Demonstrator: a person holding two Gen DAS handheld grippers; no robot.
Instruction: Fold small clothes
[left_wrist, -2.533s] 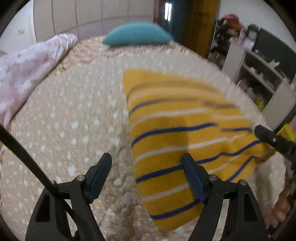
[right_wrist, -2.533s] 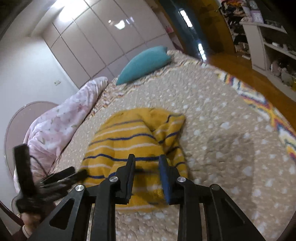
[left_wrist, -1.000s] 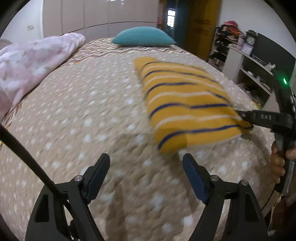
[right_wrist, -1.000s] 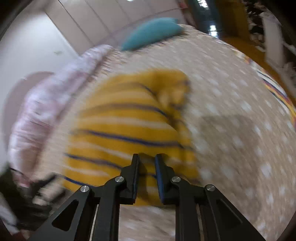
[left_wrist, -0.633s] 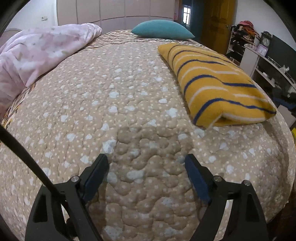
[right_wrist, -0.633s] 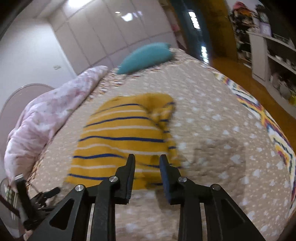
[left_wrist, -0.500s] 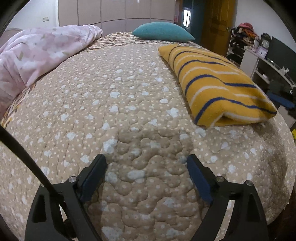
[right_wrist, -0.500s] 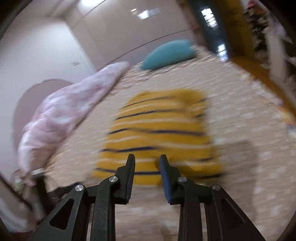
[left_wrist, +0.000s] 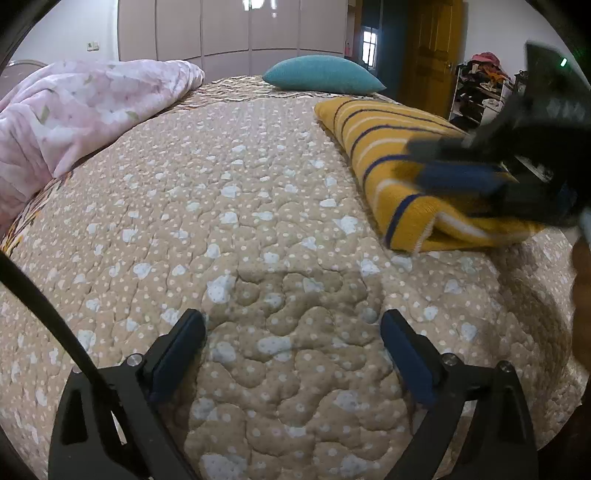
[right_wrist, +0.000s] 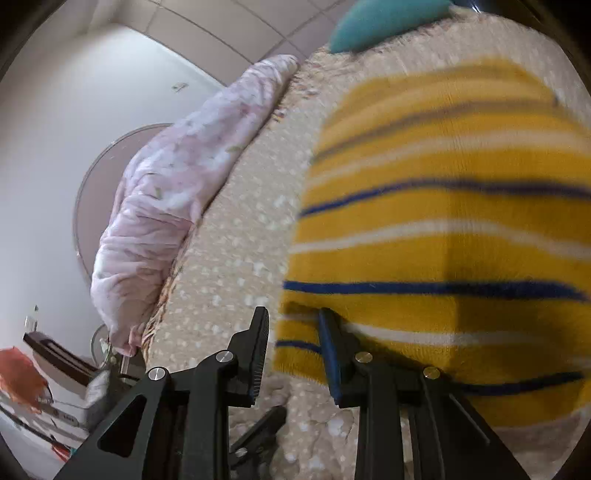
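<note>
Left tongs (left_wrist: 291, 354) spread wide over bed (left_wrist: 240, 221), empty; right tongs (right_wrist: 291, 332) parted at folded sweater (right_wrist: 443, 221) edge, ungripped

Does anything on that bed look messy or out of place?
Nothing much. The yellow striped sweater lies folded near the bed's right edge, and the pink floral duvet is bunched up along the left side of the quilt.

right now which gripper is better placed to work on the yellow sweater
Right. The right gripper sits at the folded yellow sweater, its fingers open at the near hem. The left gripper hovers open over bare quilt.
</note>
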